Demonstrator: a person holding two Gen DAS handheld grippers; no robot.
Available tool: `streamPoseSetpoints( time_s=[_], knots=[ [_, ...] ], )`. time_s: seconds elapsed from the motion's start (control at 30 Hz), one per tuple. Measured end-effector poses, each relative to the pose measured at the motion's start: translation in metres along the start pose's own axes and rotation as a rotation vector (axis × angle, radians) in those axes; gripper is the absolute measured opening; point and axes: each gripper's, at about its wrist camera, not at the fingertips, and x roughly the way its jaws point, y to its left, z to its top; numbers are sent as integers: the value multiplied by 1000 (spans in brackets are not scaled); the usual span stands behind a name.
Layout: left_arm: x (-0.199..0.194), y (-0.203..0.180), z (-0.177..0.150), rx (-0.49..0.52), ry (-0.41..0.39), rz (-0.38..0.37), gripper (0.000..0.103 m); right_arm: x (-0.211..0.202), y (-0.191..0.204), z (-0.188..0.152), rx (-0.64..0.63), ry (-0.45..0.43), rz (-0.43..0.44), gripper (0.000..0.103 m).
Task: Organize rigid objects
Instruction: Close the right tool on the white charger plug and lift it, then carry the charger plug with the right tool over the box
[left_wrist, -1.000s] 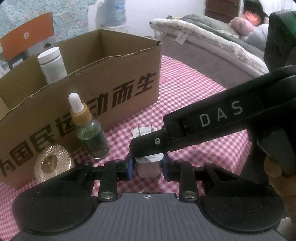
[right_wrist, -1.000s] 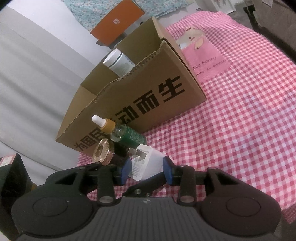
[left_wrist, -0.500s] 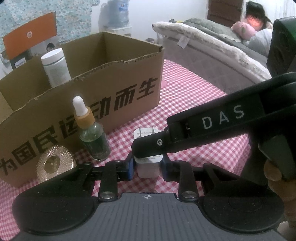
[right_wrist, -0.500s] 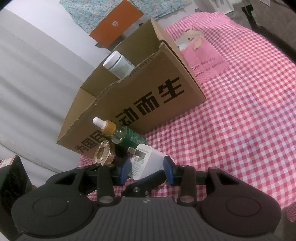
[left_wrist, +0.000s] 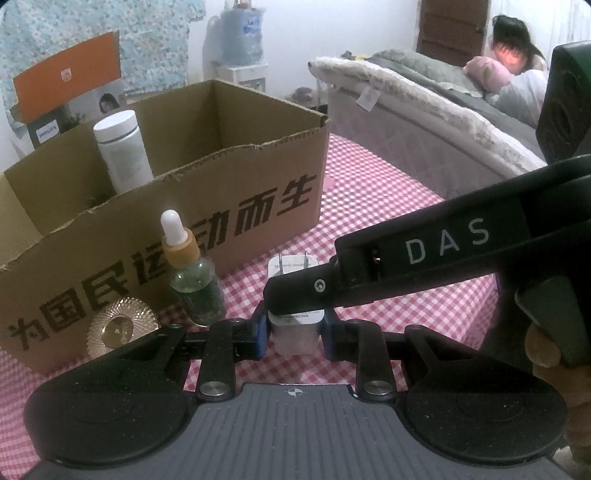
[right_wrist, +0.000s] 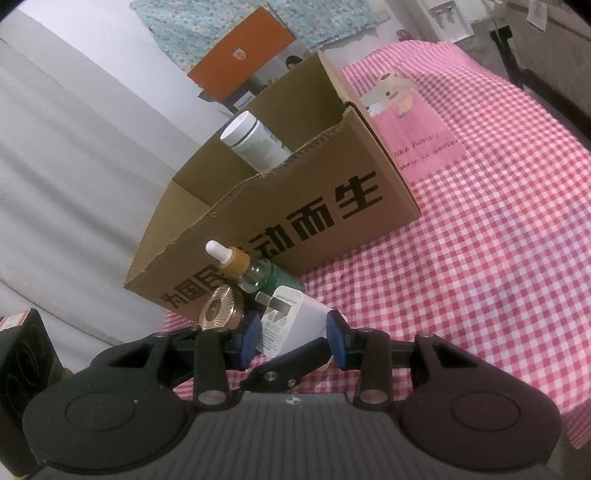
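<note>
Left wrist: charger between tongs, near box wall.

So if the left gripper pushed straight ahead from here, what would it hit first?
It already holds the white charger. Beyond that lies bare checked cloth, then probably the right end of the cardboard box, though depth is hard to judge.

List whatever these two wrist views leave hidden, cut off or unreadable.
- Bottom of the open brown cardboard box: hidden behind its front wall in both views.
- Lower half of the white cylindrical bottle inside: hidden behind that wall.
- Print on the white plug-in charger: too small and blurred, right view.
- Round ribbed gold lid: partly hidden by the left tongs, left view.
</note>
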Motion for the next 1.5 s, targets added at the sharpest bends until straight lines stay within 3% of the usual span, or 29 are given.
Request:
streamPoseSetpoints(
  time_s=[1.5],
  knots=[
    [-38, 4, 4, -14, -93, 36, 27, -25, 36, -3, -88, -63, 29, 43]
  ],
)
